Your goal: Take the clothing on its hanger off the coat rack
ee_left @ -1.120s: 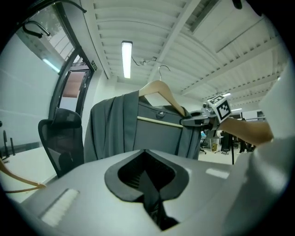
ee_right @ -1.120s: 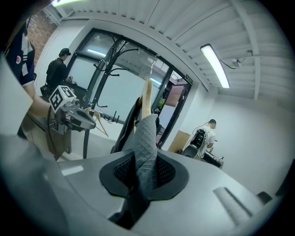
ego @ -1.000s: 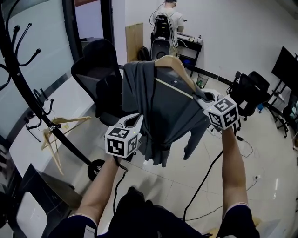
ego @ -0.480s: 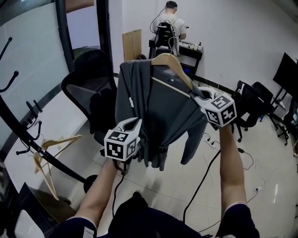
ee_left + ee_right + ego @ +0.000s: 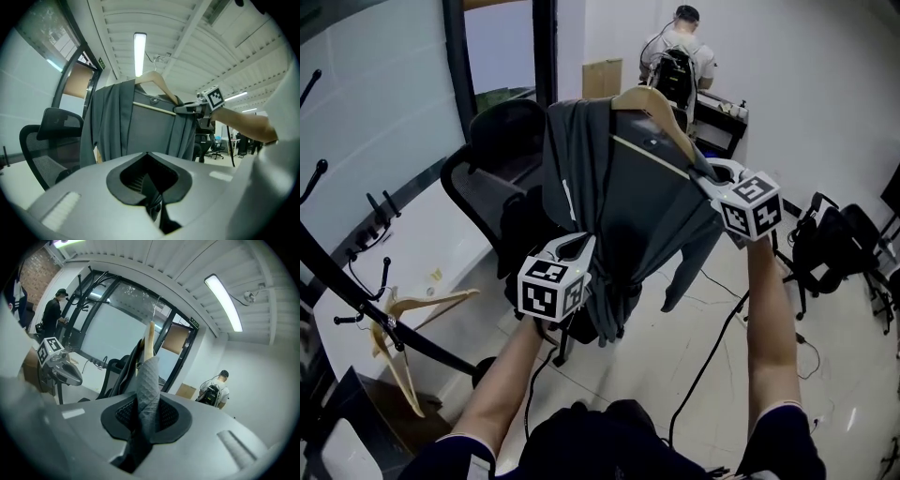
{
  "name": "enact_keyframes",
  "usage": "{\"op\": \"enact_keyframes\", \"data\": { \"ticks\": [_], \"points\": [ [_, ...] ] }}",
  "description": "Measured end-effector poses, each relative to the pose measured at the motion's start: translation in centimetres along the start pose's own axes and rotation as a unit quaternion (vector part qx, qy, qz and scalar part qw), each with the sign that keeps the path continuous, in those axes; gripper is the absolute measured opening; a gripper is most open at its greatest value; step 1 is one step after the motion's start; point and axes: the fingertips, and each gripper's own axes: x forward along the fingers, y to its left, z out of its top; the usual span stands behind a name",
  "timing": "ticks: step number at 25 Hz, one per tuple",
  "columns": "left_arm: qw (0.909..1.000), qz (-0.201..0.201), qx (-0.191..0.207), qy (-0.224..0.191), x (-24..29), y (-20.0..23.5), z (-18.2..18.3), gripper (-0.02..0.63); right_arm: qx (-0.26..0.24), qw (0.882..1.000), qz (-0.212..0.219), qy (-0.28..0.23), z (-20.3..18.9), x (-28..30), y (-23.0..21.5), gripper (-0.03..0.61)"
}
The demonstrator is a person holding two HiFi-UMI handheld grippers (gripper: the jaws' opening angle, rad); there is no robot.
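Hanging free in mid-air at the middle of the scene, the grey garment (image 5: pixel 628 187) sits draped on its wooden hanger (image 5: pixel 649 101), well apart from the coat rack (image 5: pixel 356 292), whose black pole and pegs stand at the left. The hanger's metal hook (image 5: pixel 158 58) shows against the ceiling and catches on nothing. By my reading the lift-off itself is done, and what remains is to carry the load away or set it down.

The right gripper (image 5: pixel 701 178) is at the hanger's right shoulder end. Its fingers pinch the cloth where it wraps over the wood, and this grip seems to bear the weight. The left gripper (image 5: pixel 581 247) is lower and nearer, with its fingers pressed together on a dark fold of the garment's lower part. That hold looks meant to gather the hanging length, keeping it clear of the office chair (image 5: pixel 502 141) just behind and of the floor, and to damp any swing.

A bare hanger (image 5: pixel 411 309) dangles low on the rack at the left and plays no part.

With the hanger held at one end only, it could tip. A pull from the lower hold might also drag the cloth off the wood.
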Motion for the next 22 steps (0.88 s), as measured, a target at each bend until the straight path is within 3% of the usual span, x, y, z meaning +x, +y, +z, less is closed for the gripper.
{"op": "enact_keyframes", "data": {
  "ticks": [6,10,16,22],
  "points": [
    [0.9974,0.069,-0.018,0.001,1.1,5.8,-0.1,0.012,-0.015,0.997,0.067,-0.021,1.4,9.5,0.2,0.04],
    [0.991,0.129,-0.035,0.002,2.0,9.5,-0.7,0.012,-0.027,0.992,0.117,-0.031,0.9,15.2,0.8,0.041],
    [0.9782,0.197,-0.064,0.011,2.8,12.3,-2.2,0.012,-0.016,0.979,0.201,-0.037,-2.1,22.3,3.4,0.04],
    [0.9678,0.236,-0.083,0.031,2.5,14.2,-4.8,0.012,-0.003,0.966,0.259,-0.025,-6.0,26.7,7.0,0.04]
  ]
}}
